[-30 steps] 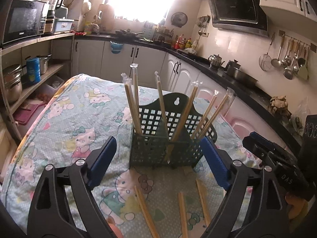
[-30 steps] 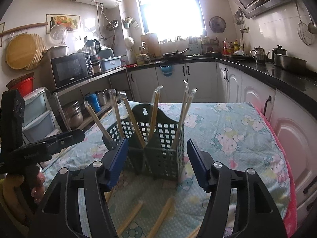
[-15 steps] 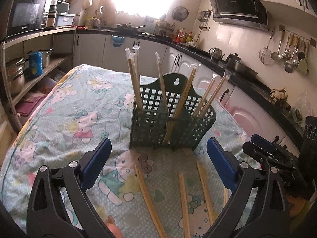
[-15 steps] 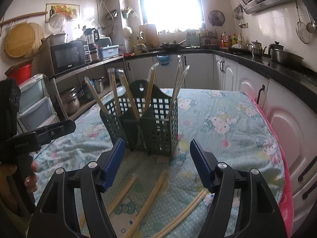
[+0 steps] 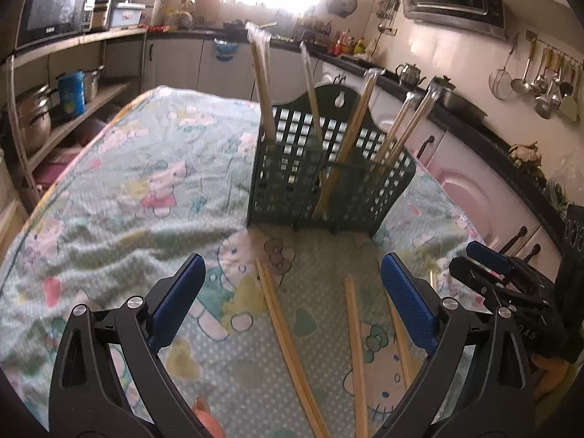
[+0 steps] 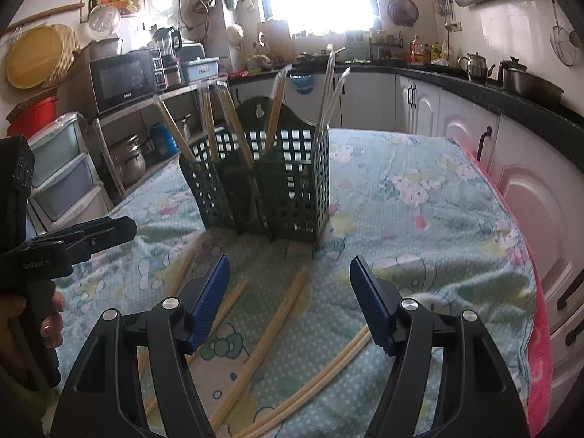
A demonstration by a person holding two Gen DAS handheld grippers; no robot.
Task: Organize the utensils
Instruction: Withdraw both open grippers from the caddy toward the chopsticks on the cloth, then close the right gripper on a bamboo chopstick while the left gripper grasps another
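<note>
A dark green slotted utensil holder (image 5: 328,179) stands on the cartoon-print tablecloth (image 5: 146,189), also in the right wrist view (image 6: 262,189). Several wrapped chopstick pairs (image 5: 262,84) stand in its compartments. More chopstick pairs lie flat on the cloth in front of it (image 5: 284,332) (image 6: 270,335). My left gripper (image 5: 292,299) is open and empty above the loose chopsticks. My right gripper (image 6: 292,303) is open and empty above them too. Each gripper shows at the edge of the other's view (image 5: 503,273) (image 6: 73,241).
Shelves with pots and a microwave (image 6: 124,76) stand left of the table. White cabinets and a dark counter (image 5: 474,131) run along the right. A pink cloth edge (image 6: 536,310) marks the table's right side.
Both grippers have drawn back from the holder and tilted down. More of the loose chopsticks on the cloth now show between the fingers.
</note>
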